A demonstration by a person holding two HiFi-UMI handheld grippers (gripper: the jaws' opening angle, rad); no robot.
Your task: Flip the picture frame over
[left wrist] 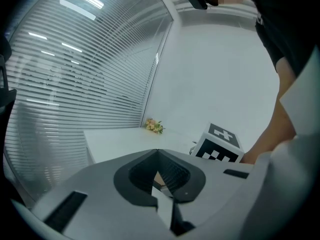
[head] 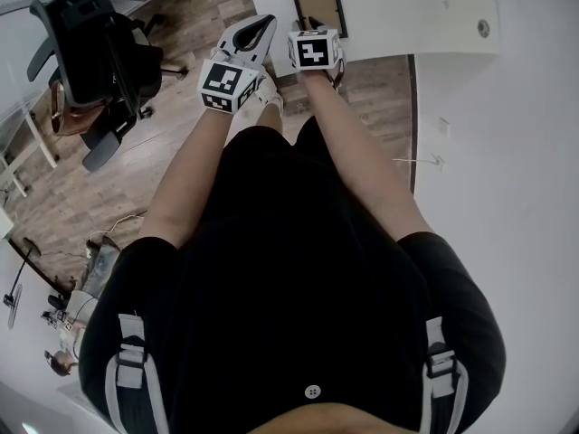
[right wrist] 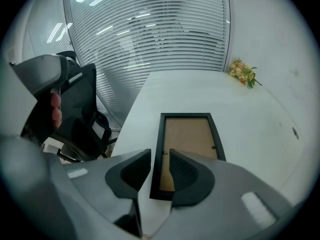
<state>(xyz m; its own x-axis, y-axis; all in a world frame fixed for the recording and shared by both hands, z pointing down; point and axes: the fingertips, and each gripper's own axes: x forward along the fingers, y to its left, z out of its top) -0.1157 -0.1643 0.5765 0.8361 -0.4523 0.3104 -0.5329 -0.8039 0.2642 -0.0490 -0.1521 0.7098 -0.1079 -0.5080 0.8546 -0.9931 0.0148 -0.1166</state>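
Observation:
The picture frame point(head: 318, 7) lies flat on the white table point(head: 407, 12), near its edge. In the right gripper view the frame point(right wrist: 189, 139) shows its brown backing inside a black rim, so it lies back side up. My right gripper point(right wrist: 160, 166) points steeply down over the frame's near left corner. Its jaws stand narrowly apart, with the left rail between them and a sliver of backing showing beside the right pad. In the head view the right gripper point(head: 311, 25) sits at the frame's near end. My left gripper point(head: 269, 19) hovers just left of it, off the table's edge, its jaws closed and empty point(left wrist: 158, 153).
A small bunch of flowers point(right wrist: 243, 72) lies at the table's far end, also seen from the left gripper point(left wrist: 154, 126). A black office chair point(head: 90, 57) stands on the wooden floor to the left. A blind-covered glass wall point(right wrist: 150, 29) runs behind the table.

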